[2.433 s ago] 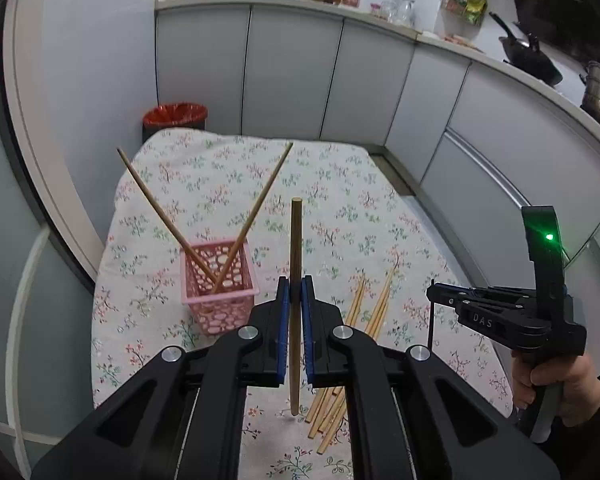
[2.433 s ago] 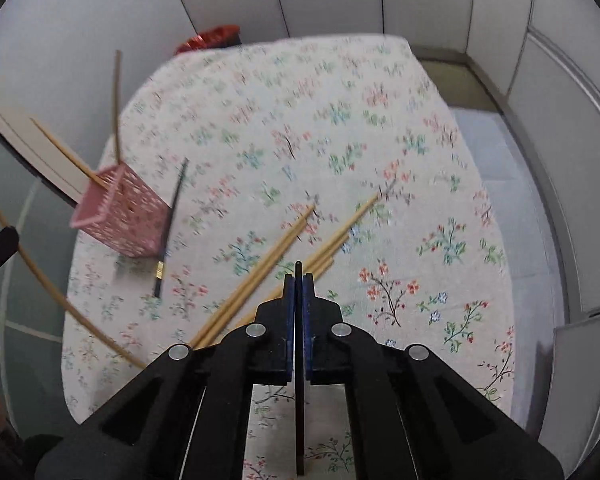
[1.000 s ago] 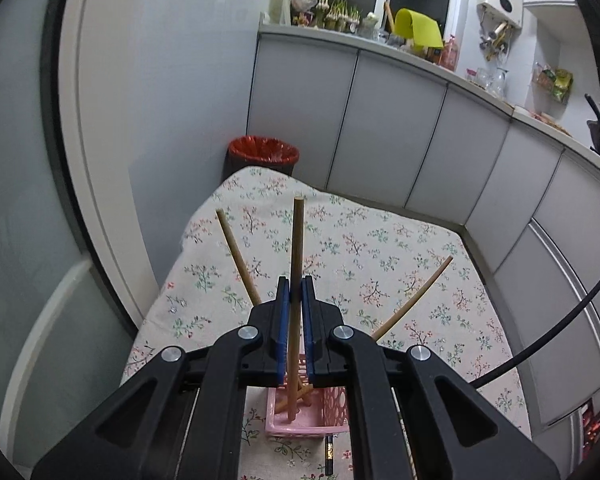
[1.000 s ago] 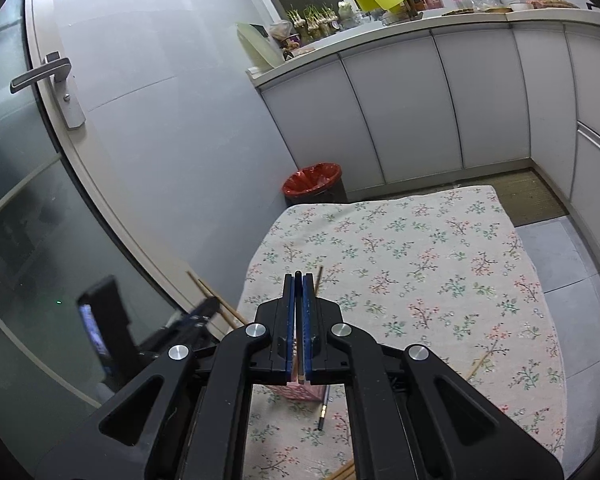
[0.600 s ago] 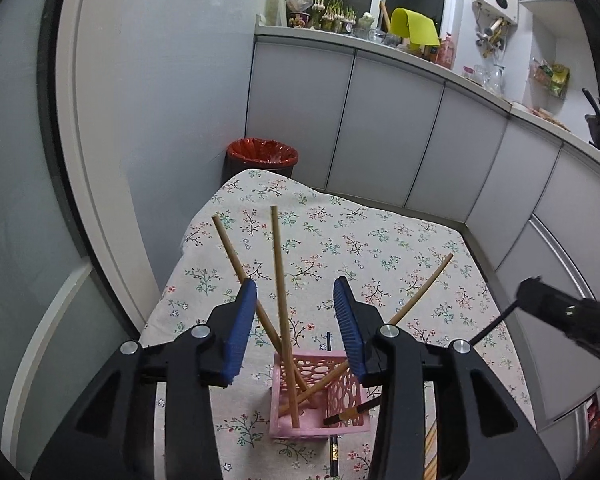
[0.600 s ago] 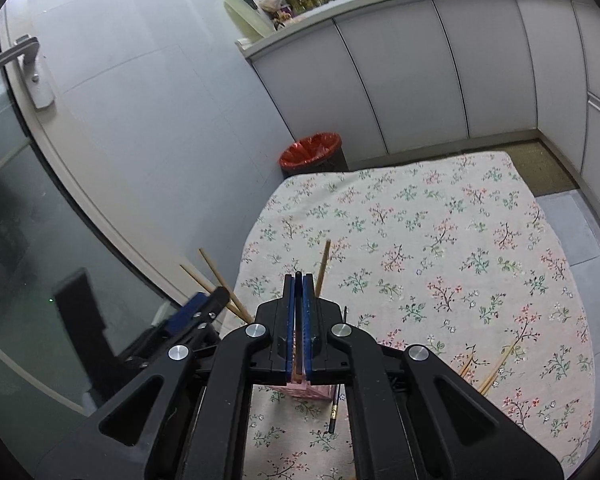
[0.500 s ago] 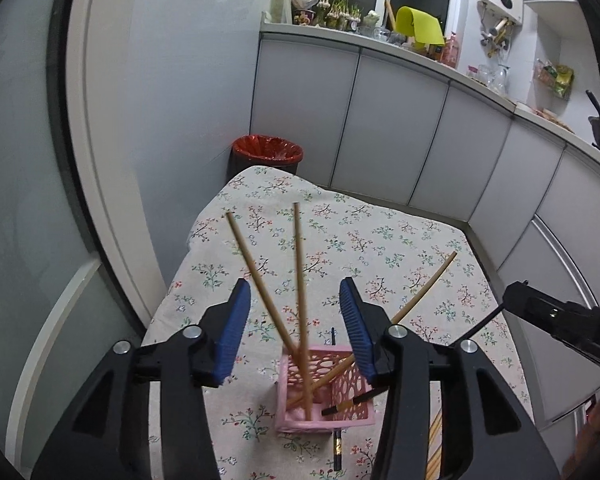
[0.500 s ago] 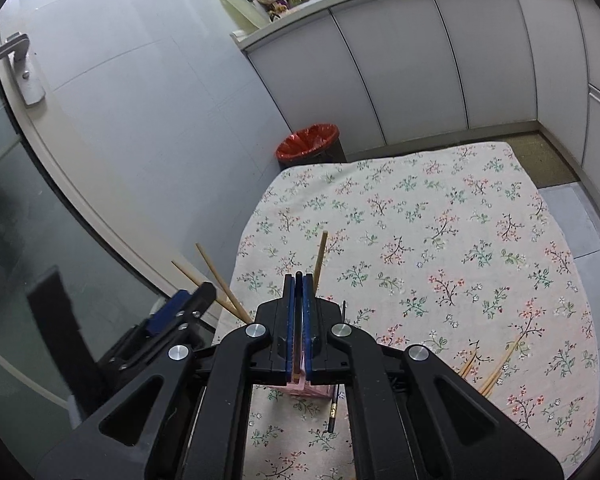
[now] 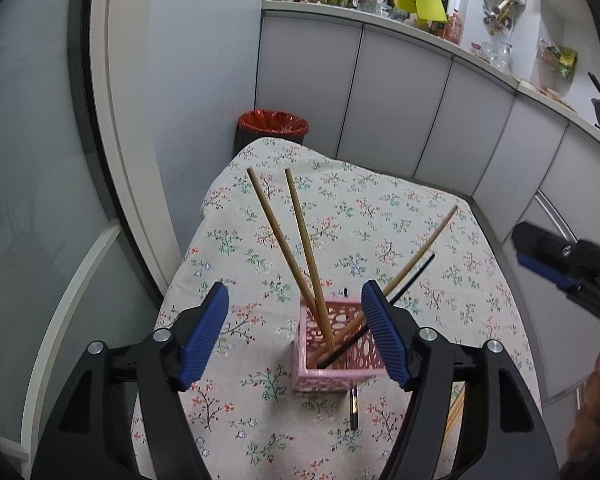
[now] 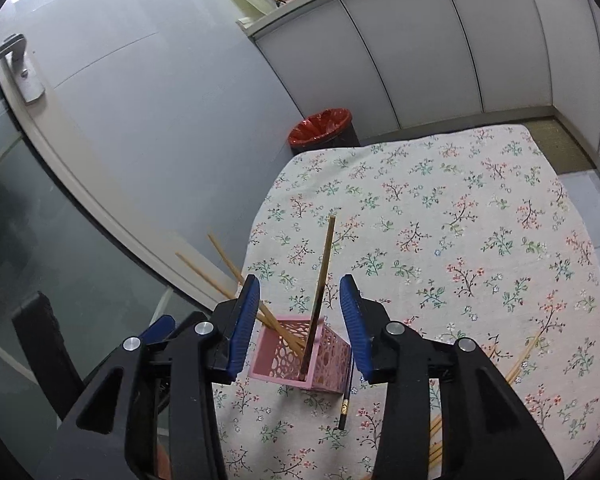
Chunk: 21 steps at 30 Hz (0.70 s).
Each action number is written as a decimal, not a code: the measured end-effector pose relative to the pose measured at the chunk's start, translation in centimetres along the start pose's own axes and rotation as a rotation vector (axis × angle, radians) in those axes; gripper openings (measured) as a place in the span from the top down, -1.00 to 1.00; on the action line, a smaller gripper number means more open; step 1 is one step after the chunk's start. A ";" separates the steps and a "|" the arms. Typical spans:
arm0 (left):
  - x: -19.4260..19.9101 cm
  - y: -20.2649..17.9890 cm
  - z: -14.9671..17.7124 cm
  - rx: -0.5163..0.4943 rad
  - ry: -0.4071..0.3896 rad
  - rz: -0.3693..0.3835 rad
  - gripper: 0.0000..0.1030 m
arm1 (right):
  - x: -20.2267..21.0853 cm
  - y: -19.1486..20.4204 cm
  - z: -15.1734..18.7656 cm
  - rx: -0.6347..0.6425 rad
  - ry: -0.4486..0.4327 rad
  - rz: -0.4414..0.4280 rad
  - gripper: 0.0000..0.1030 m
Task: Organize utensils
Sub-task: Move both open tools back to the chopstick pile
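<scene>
Four chopsticks [image 9: 305, 256] lean in pink perforated basket [image 9: 340, 374].

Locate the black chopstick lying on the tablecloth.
In the left wrist view the black chopstick lies flat on the floral tablecloth, against the pink basket's right side, left of the loose wooden chopsticks.

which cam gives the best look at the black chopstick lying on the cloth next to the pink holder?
Right wrist view. The black chopstick lies clear on the tablecloth beside the pink holder, its decorated end visible. In the left wrist view, the black chopstick mostly hides behind the holder: only a short stretch near the holder's base and a tip beyond it show.
</scene>
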State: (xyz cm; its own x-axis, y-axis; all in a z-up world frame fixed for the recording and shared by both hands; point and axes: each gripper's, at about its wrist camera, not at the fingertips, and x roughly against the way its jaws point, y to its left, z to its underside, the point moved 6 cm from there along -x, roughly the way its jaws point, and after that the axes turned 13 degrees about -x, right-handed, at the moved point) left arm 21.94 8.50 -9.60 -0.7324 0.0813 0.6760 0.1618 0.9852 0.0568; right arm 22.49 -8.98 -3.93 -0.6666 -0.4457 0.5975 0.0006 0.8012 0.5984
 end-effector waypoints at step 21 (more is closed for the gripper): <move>-3.2 -5.5 7.3 -0.110 0.266 0.097 -0.75 | 2.9 -13.0 2.3 -0.038 0.100 0.317 -0.74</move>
State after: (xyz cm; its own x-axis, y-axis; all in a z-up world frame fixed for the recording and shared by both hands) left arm 18.56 3.92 -17.45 -0.5131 0.1173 0.8503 0.3039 0.9513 0.0522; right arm 18.80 -19.76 -11.23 -0.5527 -0.2149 0.8052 0.2253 0.8917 0.3926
